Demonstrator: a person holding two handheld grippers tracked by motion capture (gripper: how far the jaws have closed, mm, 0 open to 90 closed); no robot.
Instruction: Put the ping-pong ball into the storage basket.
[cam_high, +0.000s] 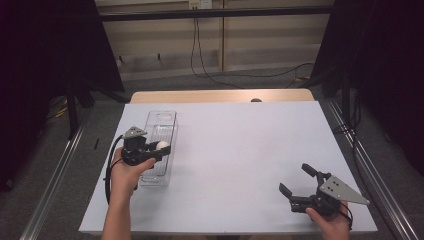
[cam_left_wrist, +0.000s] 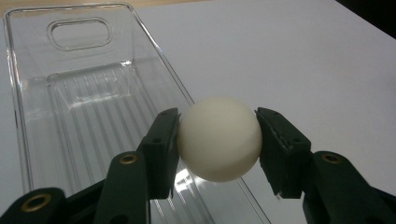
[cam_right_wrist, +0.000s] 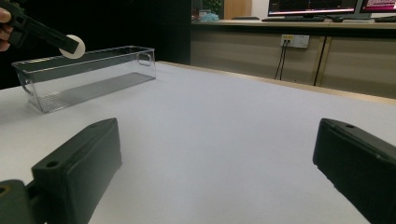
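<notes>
White ball (cam_left_wrist: 218, 138): clamped between left gripper (cam_high: 159, 148) pads, held above right rim of clear plastic bin (cam_high: 159, 131), left side of table. Right gripper (cam_high: 298, 180): jaws spread, empty, near right. Step: placing; next, centre over bin, release.

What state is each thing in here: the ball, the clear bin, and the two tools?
Small white round ball: clamped between the left tool's jaws, held above the bin's long rim.
Clear plastic rectangular bin: upright on the table, empty.
Left tool: shut on the ball.
Right tool: open, nothing between its jaws, low over the table's near right corner.
</notes>
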